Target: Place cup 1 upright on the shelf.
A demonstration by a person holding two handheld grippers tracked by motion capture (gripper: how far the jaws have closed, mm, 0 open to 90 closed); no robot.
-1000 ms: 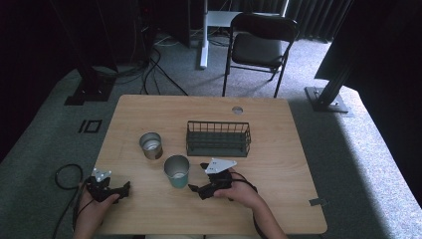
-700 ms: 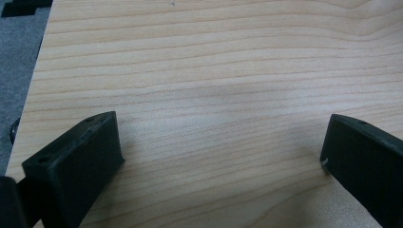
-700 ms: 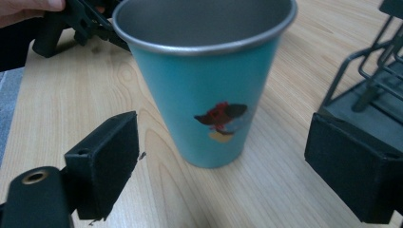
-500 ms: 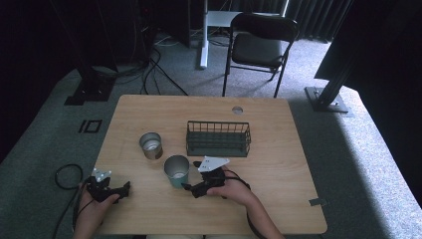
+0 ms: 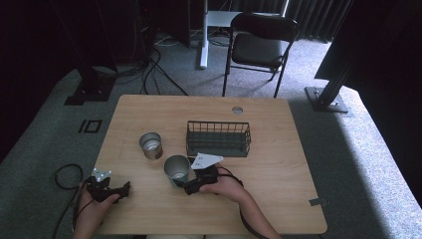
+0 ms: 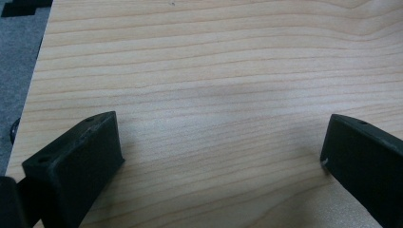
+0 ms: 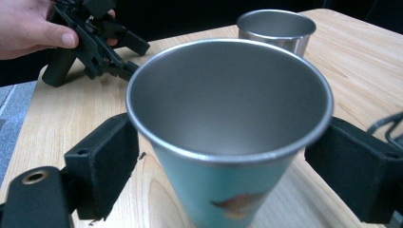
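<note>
A teal cup [image 5: 176, 169] with a bare steel inside stands upright near the middle front of the wooden table [image 5: 278, 164]. My right gripper [image 5: 185, 185] is open at its right side. In the right gripper view the cup [image 7: 228, 118] stands between the two jaws of that gripper [image 7: 223, 161], with a narrow gap on each side. A plain steel cup [image 5: 151, 144] [image 7: 275, 28] stands just behind and to the left. My left gripper [image 5: 122, 189] rests at the table's front left, held by a hand. Its jaws [image 6: 223, 152] are open over bare wood.
A dark wire basket [image 5: 218, 139] stands behind the teal cup, right of the steel cup. A small round hole [image 5: 237, 110] sits near the table's far edge. A folding chair [image 5: 259, 45] stands on the carpet beyond the table.
My right gripper has slid left, and its jaws now straddle the teal cup. The left gripper has stayed put.
</note>
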